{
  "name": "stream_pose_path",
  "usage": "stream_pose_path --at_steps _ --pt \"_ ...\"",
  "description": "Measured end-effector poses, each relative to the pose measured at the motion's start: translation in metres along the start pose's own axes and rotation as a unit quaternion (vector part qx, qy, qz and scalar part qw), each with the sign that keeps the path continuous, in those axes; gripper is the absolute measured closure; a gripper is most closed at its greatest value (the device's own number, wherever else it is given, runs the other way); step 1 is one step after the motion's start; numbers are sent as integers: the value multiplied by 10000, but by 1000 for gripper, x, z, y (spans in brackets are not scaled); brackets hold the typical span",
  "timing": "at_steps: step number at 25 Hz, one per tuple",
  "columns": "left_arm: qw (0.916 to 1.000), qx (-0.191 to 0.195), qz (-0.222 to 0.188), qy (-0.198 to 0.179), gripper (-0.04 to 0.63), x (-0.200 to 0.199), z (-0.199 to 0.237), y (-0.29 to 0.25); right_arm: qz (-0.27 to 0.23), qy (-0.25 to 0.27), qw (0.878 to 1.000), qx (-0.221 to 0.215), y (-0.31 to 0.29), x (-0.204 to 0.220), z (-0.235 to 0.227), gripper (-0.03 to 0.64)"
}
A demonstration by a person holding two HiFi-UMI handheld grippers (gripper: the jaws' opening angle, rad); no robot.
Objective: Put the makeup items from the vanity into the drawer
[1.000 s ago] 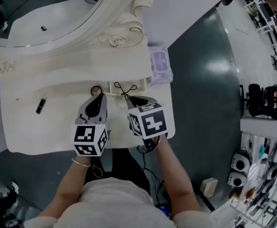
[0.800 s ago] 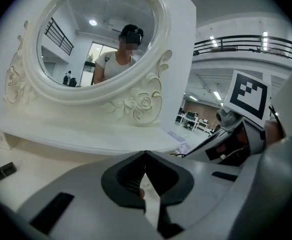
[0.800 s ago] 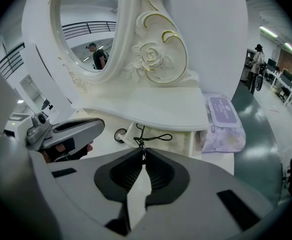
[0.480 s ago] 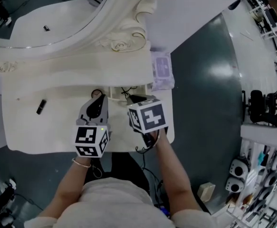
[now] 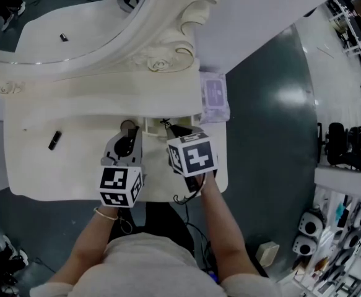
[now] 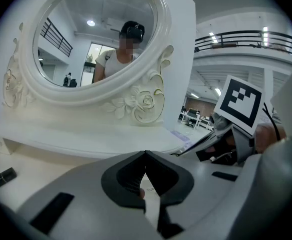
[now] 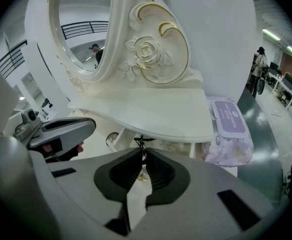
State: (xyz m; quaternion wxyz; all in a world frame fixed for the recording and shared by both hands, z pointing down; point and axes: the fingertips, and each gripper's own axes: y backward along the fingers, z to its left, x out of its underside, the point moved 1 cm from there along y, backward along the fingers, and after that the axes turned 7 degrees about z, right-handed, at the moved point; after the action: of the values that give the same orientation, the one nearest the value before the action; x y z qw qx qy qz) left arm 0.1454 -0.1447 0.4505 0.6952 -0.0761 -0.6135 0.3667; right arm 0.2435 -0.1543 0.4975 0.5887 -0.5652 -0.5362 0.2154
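Two makeup items on the vanity top, neither stowed. Far left: small black stick, well apart from both grippers. Left gripper: jaws pressed together, empty; round case just ahead. Right gripper: clenched on the black cord pull of the drawer. I would draw straight back, cord taut, clear of the left gripper. Far right: wipes pack.

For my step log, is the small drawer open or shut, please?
Partly open: the drawer juts out from under the shelf, the right gripper pinching its cord.
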Motion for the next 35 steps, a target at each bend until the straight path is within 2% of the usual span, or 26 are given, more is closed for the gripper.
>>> stream_pose_path --at_steps 7,16,22,29,35 --pt "10000 -47 65 -33 594 9 3 4 -113 5 9999 86 -3 1 -2 581" --pt "10000 -40 38 -53 594 11 6 11 -492 -339 9981 168 12 0 -7 581" --pt "9999 -36 -68 -130 594 6 11 25 -1024 -437 9933 319 25 -7 2 583" --pt "9980 -170 -491 -369 594 -23 29 59 -2283 -247 9731 209 63 -41 44 583" --pt "9938 -305 -973 -437 594 -50 50 101 -2971 -85 9543 328 95 -59 89 584"
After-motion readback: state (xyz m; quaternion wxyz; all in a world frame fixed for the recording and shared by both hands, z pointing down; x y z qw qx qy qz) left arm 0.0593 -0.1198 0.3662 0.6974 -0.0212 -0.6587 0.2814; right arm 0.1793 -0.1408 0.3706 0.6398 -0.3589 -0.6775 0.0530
